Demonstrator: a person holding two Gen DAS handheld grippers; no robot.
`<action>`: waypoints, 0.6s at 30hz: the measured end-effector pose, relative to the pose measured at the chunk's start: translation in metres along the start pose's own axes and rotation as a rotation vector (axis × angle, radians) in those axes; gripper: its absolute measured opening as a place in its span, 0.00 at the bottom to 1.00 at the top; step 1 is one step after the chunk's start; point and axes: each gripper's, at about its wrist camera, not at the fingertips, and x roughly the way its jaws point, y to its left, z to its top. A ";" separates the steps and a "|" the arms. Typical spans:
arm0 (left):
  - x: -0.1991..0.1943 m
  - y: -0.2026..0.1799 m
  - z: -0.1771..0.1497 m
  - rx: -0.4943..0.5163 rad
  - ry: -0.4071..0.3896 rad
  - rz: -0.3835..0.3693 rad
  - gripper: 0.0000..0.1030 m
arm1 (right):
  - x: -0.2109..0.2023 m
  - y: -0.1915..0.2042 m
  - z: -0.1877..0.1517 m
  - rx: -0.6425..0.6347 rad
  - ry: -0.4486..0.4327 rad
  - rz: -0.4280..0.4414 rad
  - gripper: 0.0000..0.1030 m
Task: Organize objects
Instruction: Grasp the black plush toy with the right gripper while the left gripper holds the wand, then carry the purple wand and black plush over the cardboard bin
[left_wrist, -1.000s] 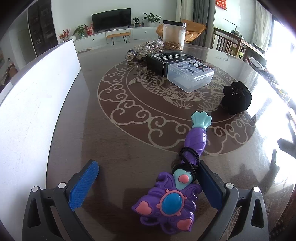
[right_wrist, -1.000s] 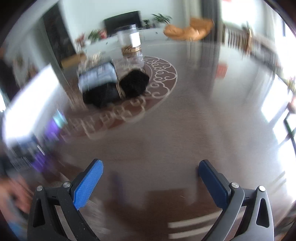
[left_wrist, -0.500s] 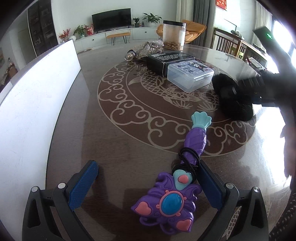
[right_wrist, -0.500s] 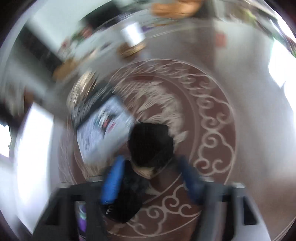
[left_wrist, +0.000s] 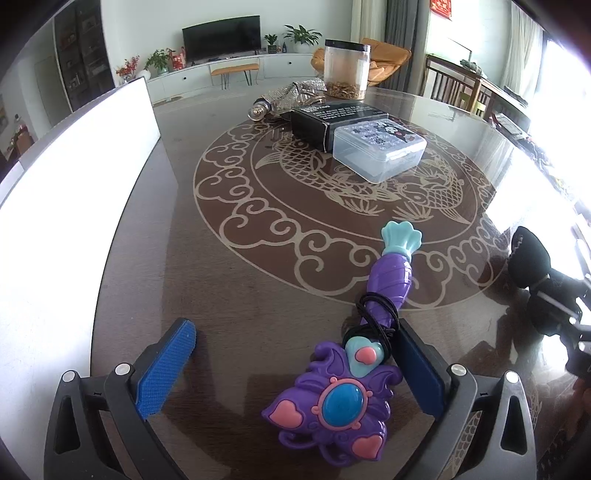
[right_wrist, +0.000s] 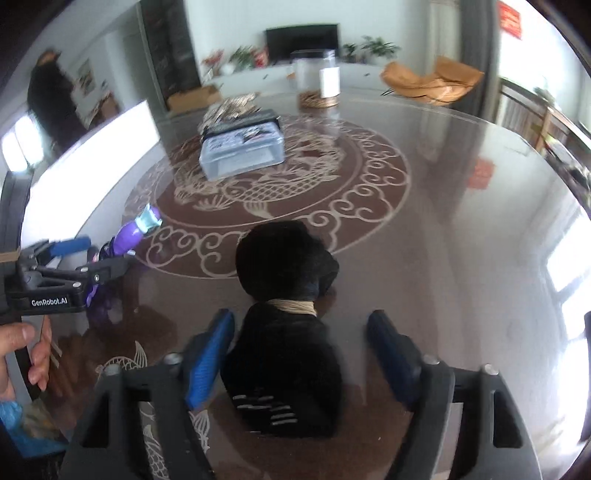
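Two views are given. From the left wrist, the left tongs are spread around a purple plastic toy wand on the desk, unclamped, ready for gripping. From the right wrist, the right tongs are opening around a black tied cloth bundle, seemingly set down.

Daylight floods in from windows on the right and blows out to white there. The glossy dark brown table with a pale fish pattern carries broad glare and reflections along its right side. The white upright board on the left is overexposed. Both fisheye views bend and darken at the edges. The left wrist view is sharp; the right wrist view is softer, with the far room smeared.
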 end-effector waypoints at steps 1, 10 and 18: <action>0.000 -0.002 0.000 0.026 0.016 -0.014 1.00 | -0.001 0.001 0.000 -0.001 -0.019 -0.007 0.76; 0.003 -0.035 0.019 0.276 0.058 -0.163 0.70 | -0.009 -0.006 -0.004 0.039 -0.010 -0.007 0.83; -0.029 -0.014 -0.009 0.156 -0.058 -0.231 0.17 | -0.011 -0.011 -0.008 0.055 -0.003 0.013 0.83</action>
